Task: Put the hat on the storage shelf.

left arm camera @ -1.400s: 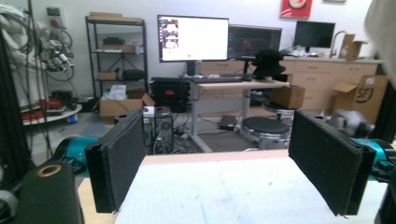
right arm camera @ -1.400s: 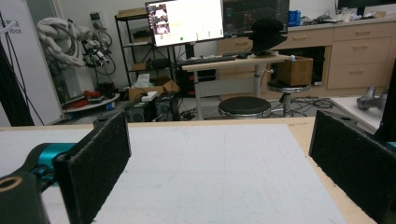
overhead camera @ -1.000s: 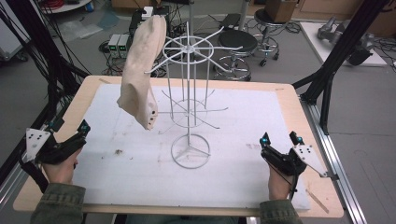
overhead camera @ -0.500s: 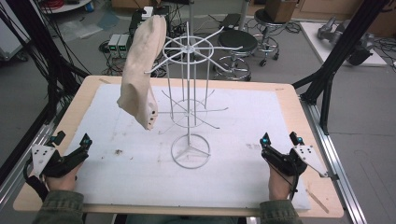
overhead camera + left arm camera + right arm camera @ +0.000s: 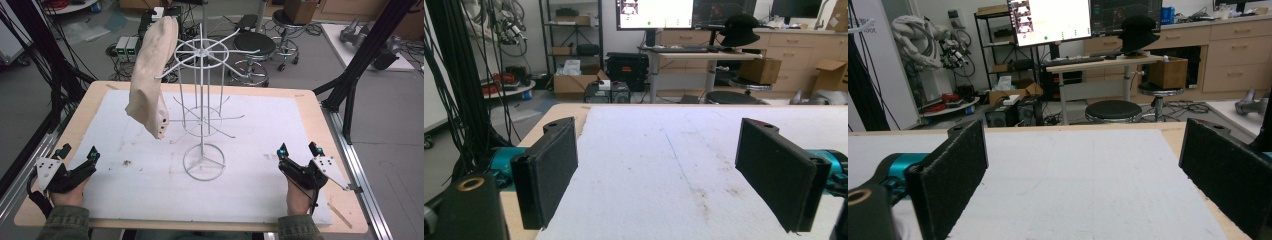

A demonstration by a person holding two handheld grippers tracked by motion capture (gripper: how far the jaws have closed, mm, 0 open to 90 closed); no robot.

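Resting wide open, empty, left tool drawn back toward near table edge; right tool unmoved, open, empty

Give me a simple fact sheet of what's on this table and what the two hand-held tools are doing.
Surface: white mat on a wooden table
Centre: white wire rack, upright on a round base
On rack: beige cloth draped over an upper arm, hanging at the rack's left
Left tool: jaws open, empty, near the mat's front left corner
Right tool: jaws open, empty, near the front right
Contact: neither tool touches rack or cloth
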